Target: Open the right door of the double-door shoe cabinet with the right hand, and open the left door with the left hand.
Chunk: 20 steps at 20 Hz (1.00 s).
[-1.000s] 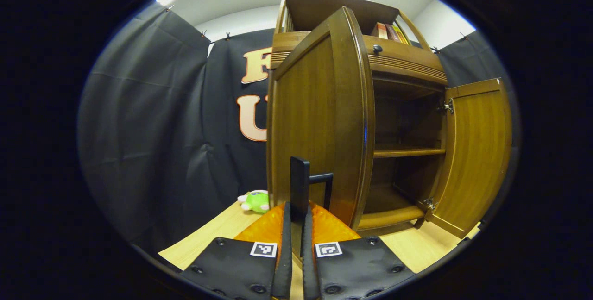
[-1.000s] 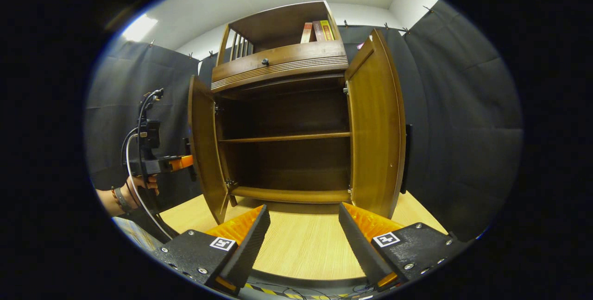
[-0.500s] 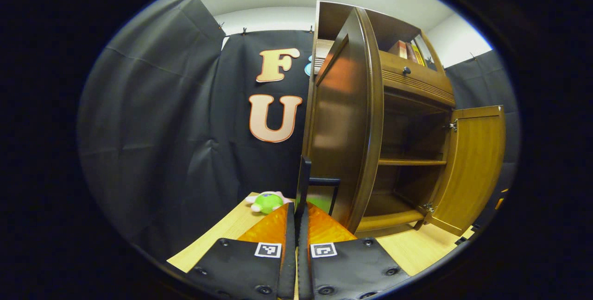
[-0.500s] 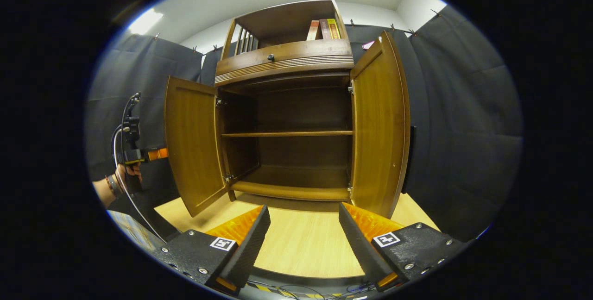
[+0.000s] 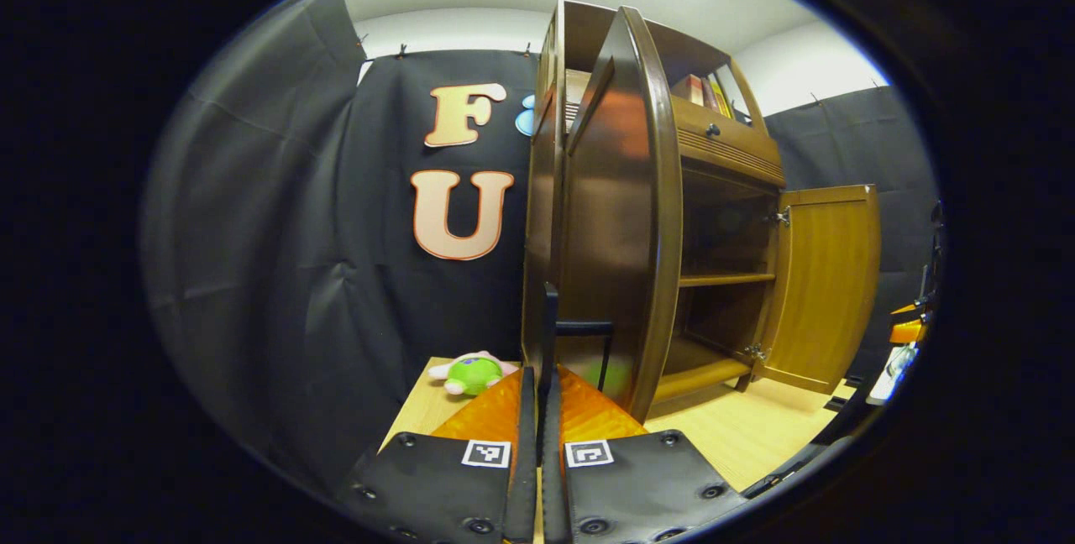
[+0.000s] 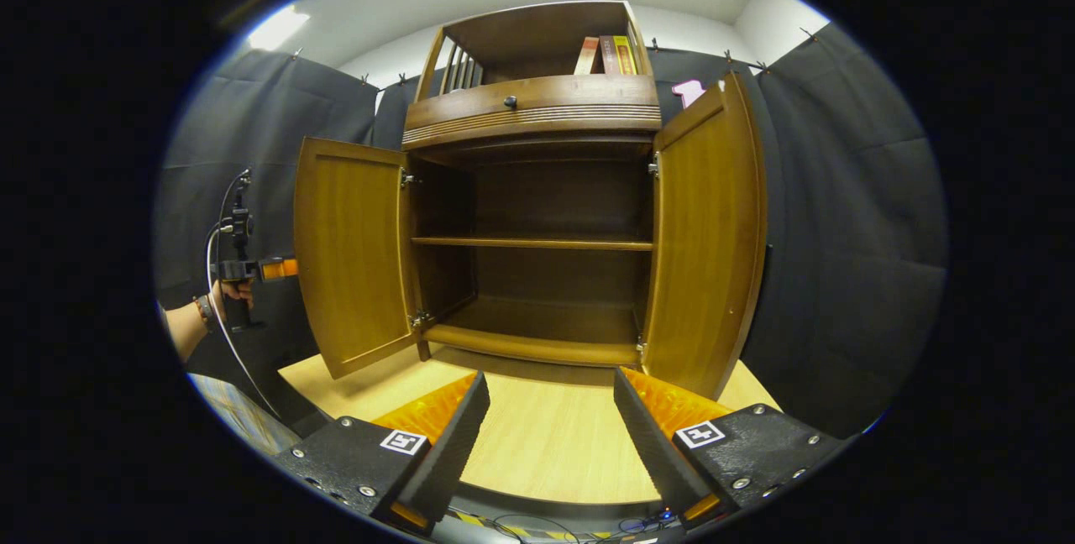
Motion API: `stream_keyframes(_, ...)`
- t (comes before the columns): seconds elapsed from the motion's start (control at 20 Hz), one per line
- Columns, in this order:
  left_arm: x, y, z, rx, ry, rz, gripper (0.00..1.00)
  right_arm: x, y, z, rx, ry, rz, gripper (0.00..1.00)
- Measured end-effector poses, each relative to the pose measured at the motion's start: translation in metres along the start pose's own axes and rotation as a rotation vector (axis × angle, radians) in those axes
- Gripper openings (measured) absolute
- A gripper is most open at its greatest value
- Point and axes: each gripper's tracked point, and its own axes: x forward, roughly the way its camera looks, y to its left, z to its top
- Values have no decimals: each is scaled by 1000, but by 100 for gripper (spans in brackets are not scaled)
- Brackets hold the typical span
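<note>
Under me runs the pale wood-grain counter (image 6: 537, 435), and the shoe cabinet (image 6: 537, 225) stands directly on it toward the back. In the left gripper view I see the same counter (image 5: 739, 435) stretching out past the cabinet's base, and a small green plush toy (image 5: 470, 372) lies on it just beside the cabinet's left side, close to the black cloth wall. At the counter's near edge in the right gripper view, thin cables (image 6: 546, 520) trail along below the board.
</note>
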Motion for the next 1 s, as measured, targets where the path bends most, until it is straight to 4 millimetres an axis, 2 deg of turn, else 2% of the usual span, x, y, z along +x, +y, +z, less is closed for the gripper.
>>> stream_keyframes(0.05,-1,-1,0,-5,-3,-28,10,1,2,4,-3,-2,0,92)
stream_keyframes(0.25,-23,-2,-3,3,-19,-63,11,11,16,12,29,-10,6,92)
stream_keyframes(0.3,-34,-1,-3,8,-26,-49,10,14,19,15,31,-14,0,92)
stream_keyframes(0.4,-61,13,4,16,-49,11,11,18,22,16,38,-19,0,92)
stream_keyframes(0.5,-90,29,17,29,-70,101,10,25,24,22,47,-32,-8,92)
stream_keyframes(0.6,-116,34,33,35,-87,198,9,29,23,28,64,-52,-24,92)
stream_keyframes(0.65,-123,29,40,34,-90,231,8,32,23,31,76,-64,-30,92)
stream_keyframes(0.75,-127,5,58,39,-111,258,7,35,22,40,95,-89,-49,92)
stream_keyframes(0.95,-98,-80,48,55,-49,203,11,39,12,60,63,-164,-105,92)
stream_keyframes(1.0,-87,-104,45,34,-47,178,5,40,10,64,63,-173,-112,92)
